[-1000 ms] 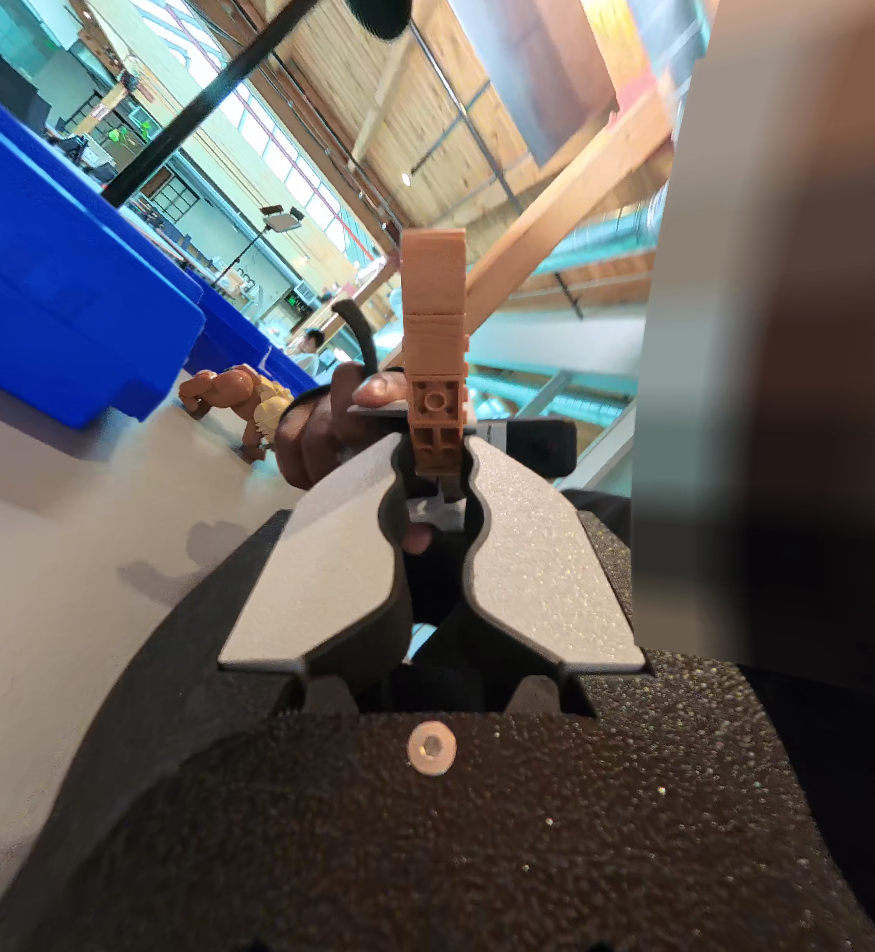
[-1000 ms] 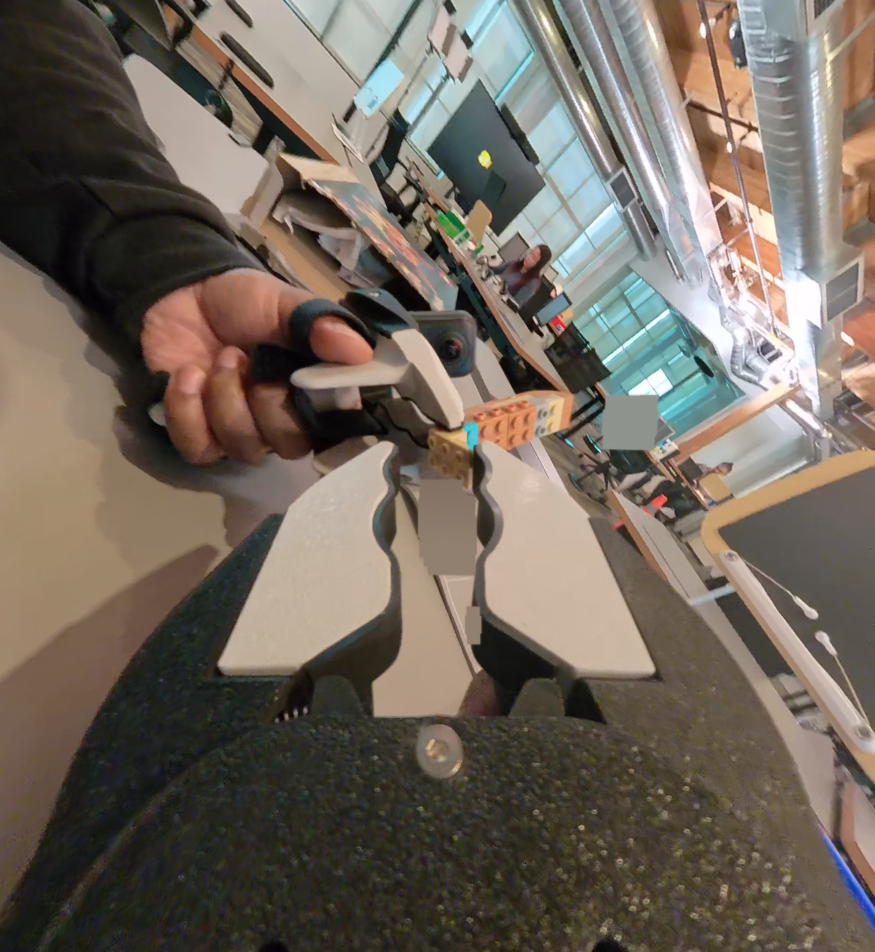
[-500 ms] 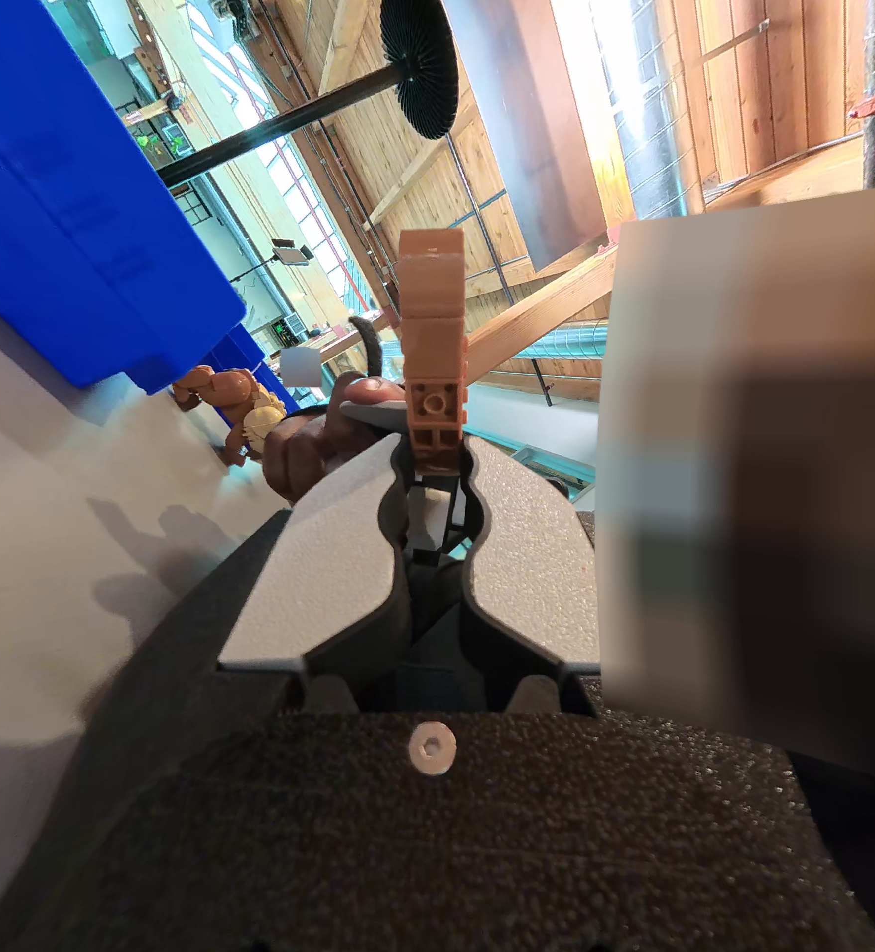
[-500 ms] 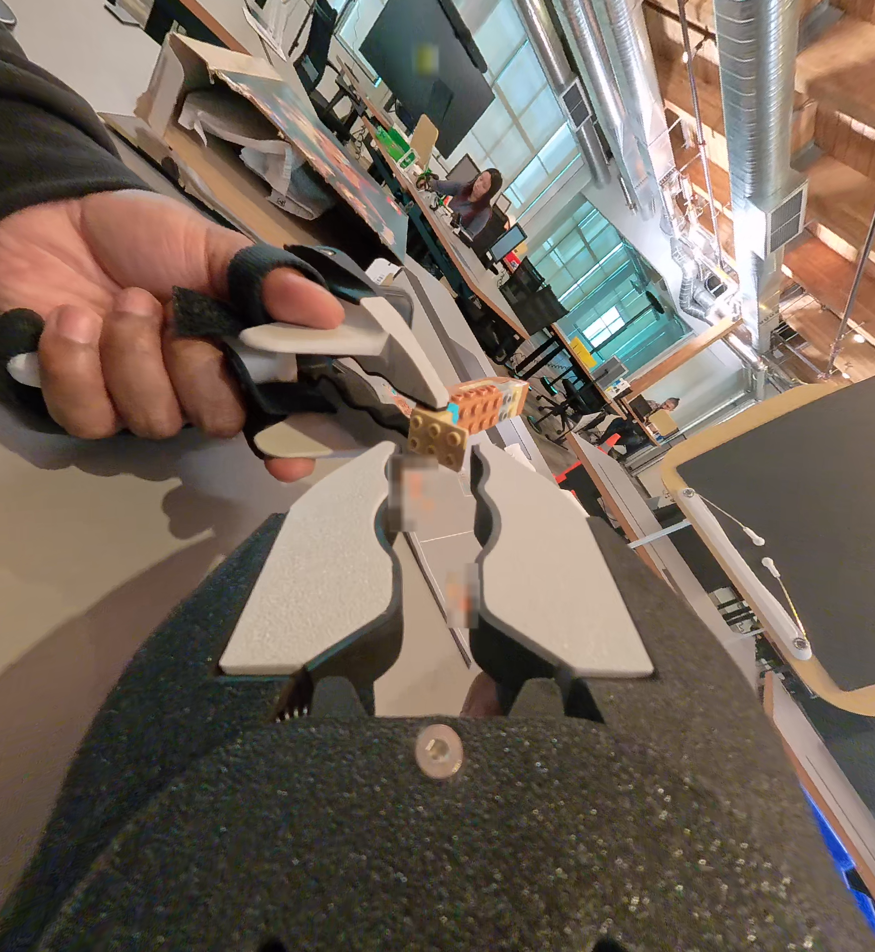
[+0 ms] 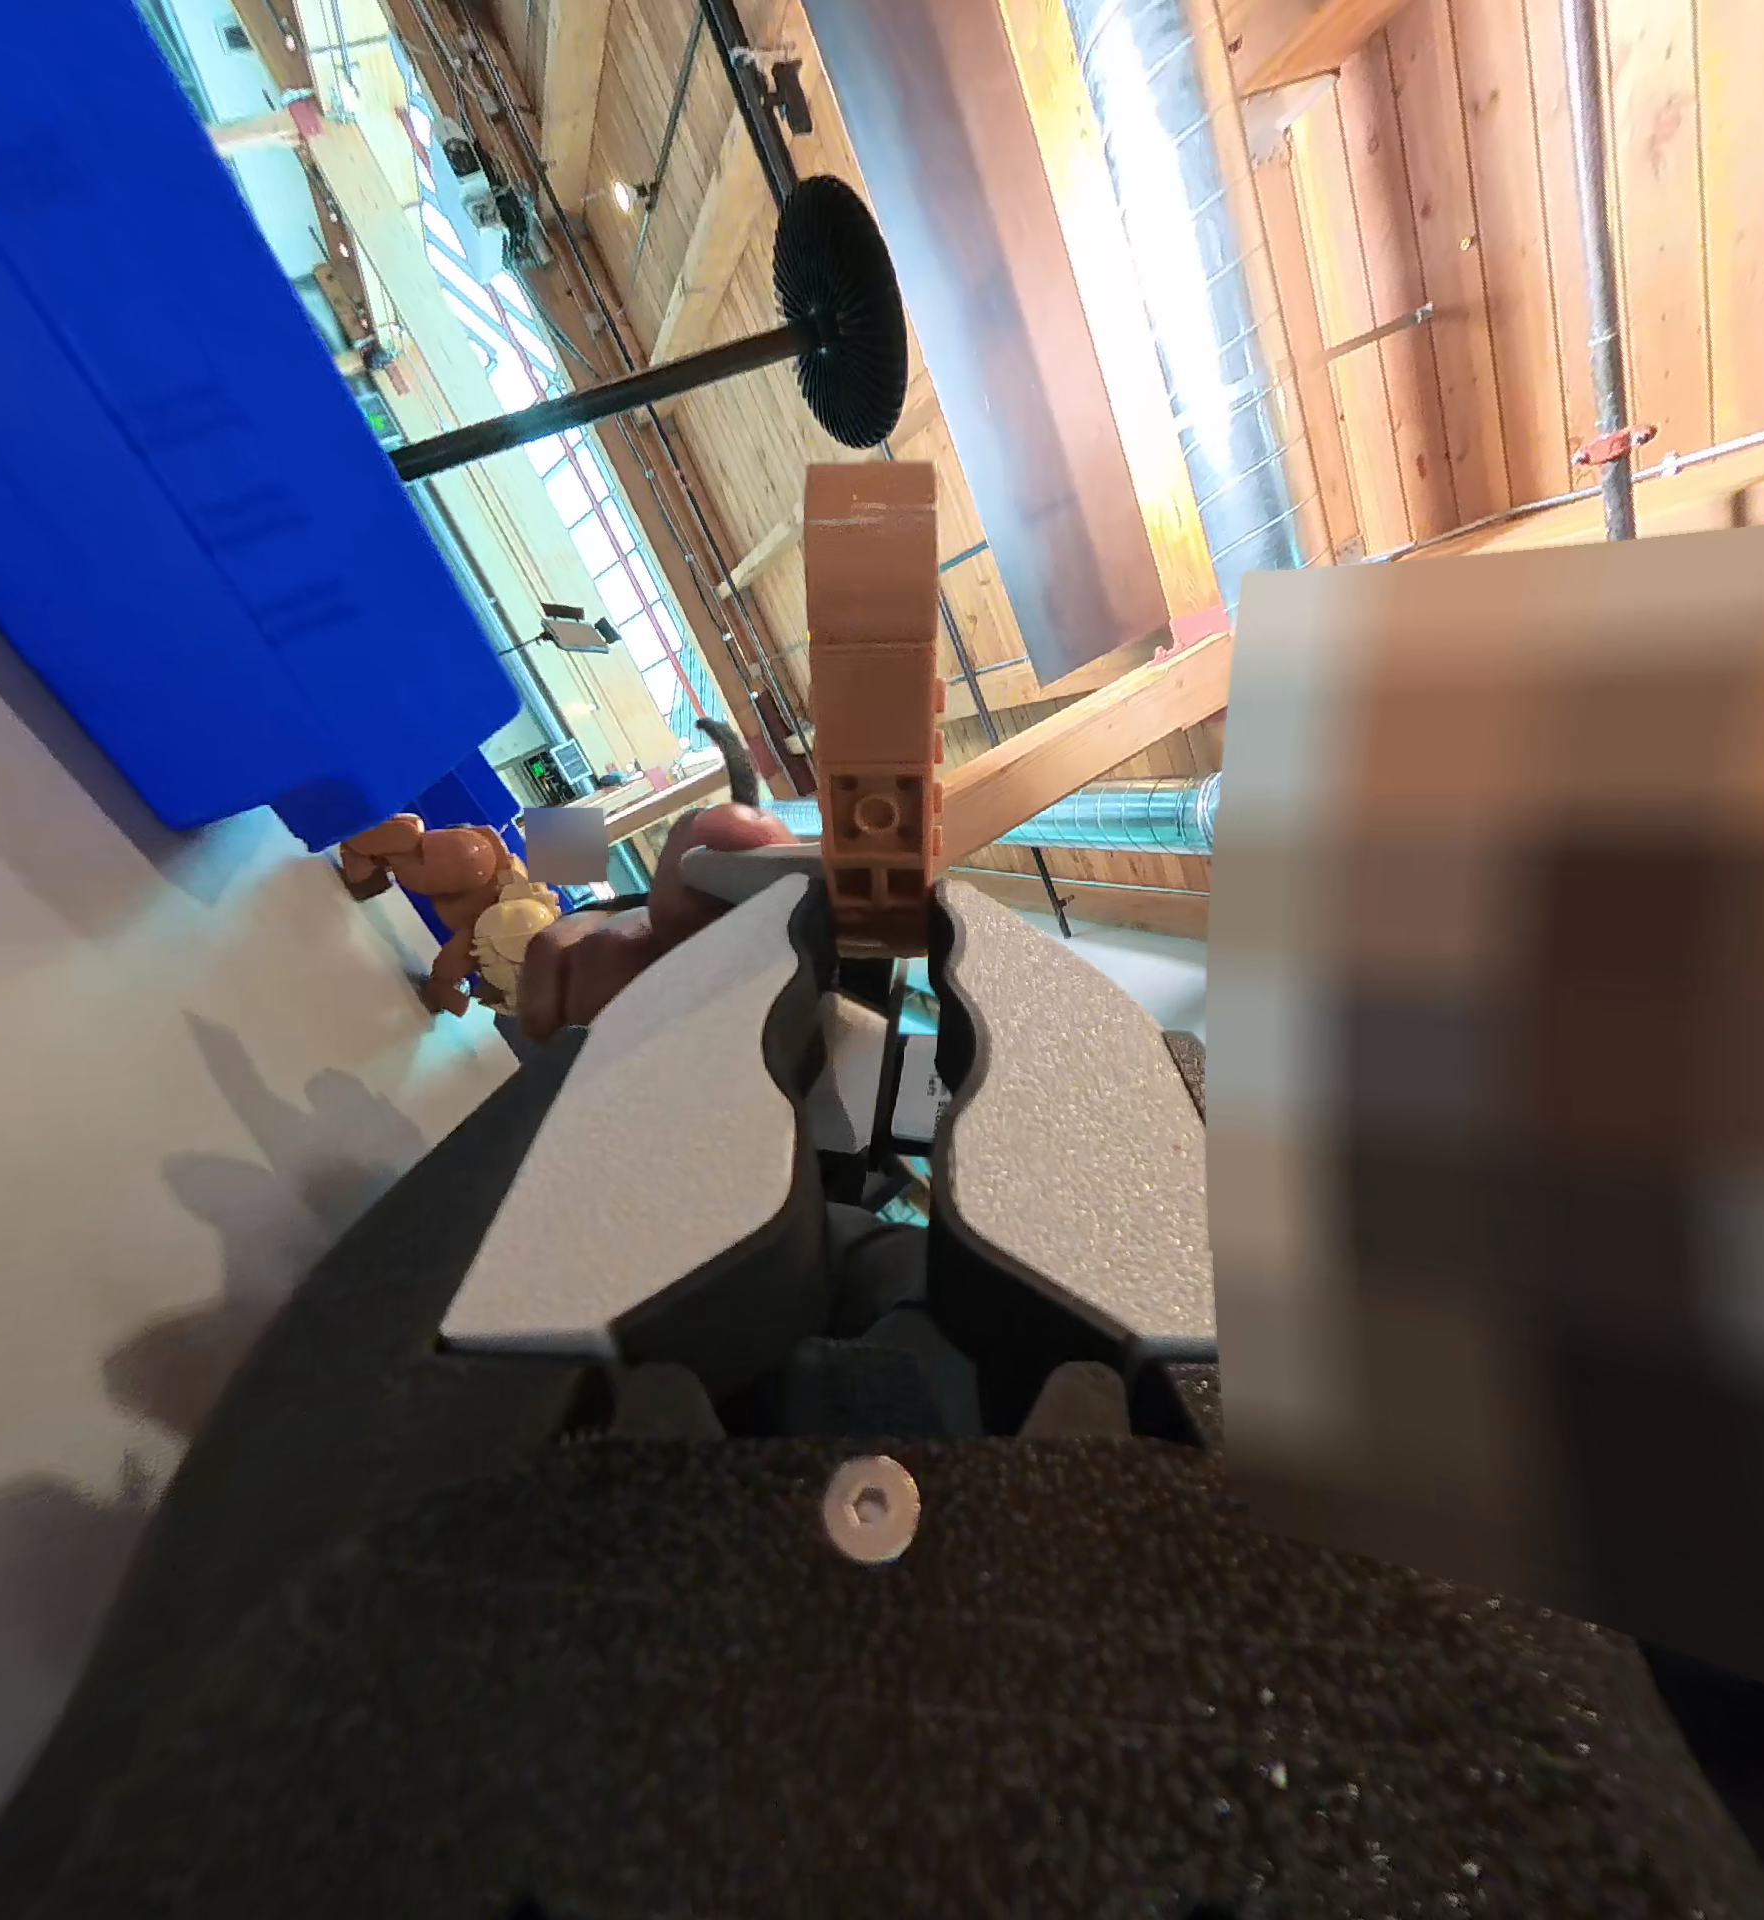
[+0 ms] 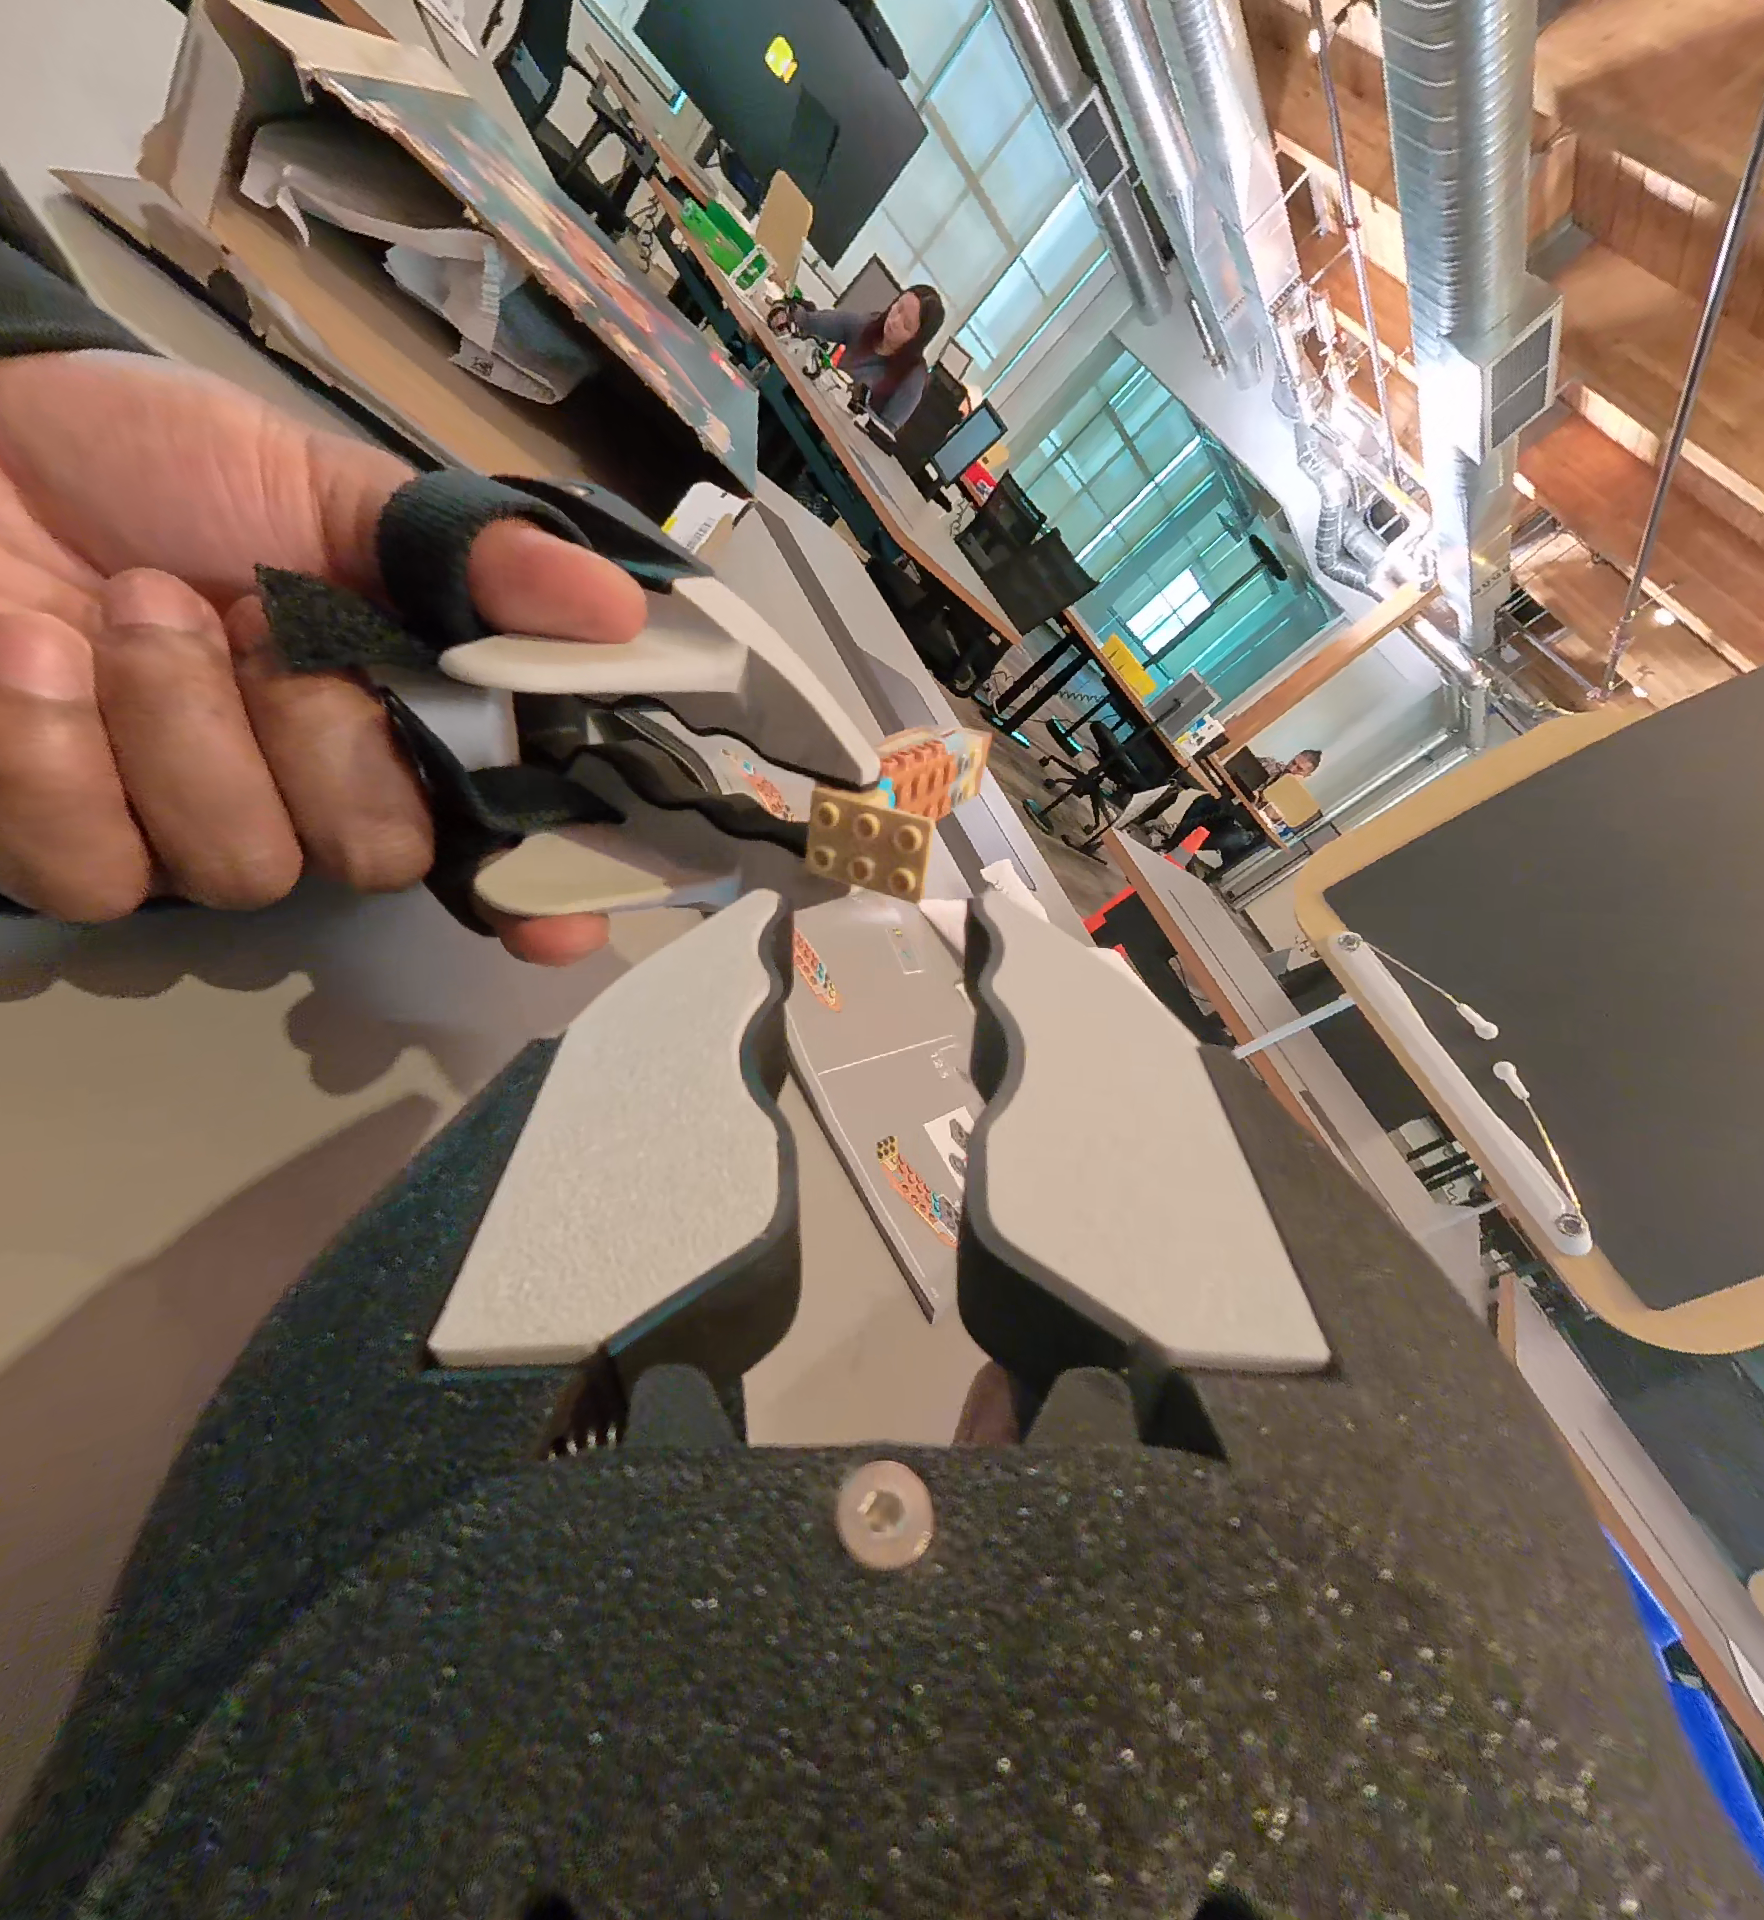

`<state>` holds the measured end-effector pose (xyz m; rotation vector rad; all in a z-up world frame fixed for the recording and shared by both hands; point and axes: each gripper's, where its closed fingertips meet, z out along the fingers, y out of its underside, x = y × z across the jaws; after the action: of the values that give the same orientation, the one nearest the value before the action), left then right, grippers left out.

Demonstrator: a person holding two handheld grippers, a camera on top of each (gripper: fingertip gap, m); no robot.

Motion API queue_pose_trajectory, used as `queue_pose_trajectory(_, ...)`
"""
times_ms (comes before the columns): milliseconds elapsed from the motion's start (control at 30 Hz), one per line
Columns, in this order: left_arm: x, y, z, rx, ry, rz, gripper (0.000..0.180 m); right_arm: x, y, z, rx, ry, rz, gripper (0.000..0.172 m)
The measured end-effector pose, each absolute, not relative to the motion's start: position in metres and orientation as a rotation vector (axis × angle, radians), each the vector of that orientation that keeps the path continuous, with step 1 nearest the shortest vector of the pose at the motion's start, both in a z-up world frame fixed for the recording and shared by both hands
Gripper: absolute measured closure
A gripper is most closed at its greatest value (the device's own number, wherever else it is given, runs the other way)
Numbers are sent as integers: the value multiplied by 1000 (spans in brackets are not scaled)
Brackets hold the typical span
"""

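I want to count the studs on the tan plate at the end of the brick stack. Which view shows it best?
The right wrist view: the tan plate faces the camera, studs plain. The left wrist view shows only the brick stack end-on in the left tongs; the plate is hidden.

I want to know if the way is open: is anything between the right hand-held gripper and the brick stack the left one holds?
Nothing visible: the open right hand-held gripper faces the brick stack directly.
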<state>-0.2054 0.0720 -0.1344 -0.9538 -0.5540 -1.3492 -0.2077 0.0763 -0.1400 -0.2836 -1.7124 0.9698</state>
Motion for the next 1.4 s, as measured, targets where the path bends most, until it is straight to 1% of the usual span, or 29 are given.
queue_pose_trajectory(333, -207, 70, -136, -830, -643, -1341, 164, -213, 67, -143, -297, -1656, 910, 139)
queue_pose_trajectory(500, -203, 72, -140, -832, -658, -1336, 164, -215, 67, -143, -303, -1635, 881, 145)
queue_pose_trajectory(1133, -195, 71, -134, -906, -573, -1242, 164, -210, 65, -138, -307, -1637, 970, 146)
queue_pose_trajectory(1167, -195, 72, -134, -924, -561, -1221, 164, -209, 64, -137, -318, -1648, 993, 145)
queue_pose_trajectory(1233, -196, 71, -131, -966, -519, -1152, 164, -204, 60, -138, -344, -1707, 1119, 134)
queue_pose_trajectory(1400, -198, 65, -119, -1073, -321, -896, 164, -196, 62, -133, -574, -1806, 1575, 131)
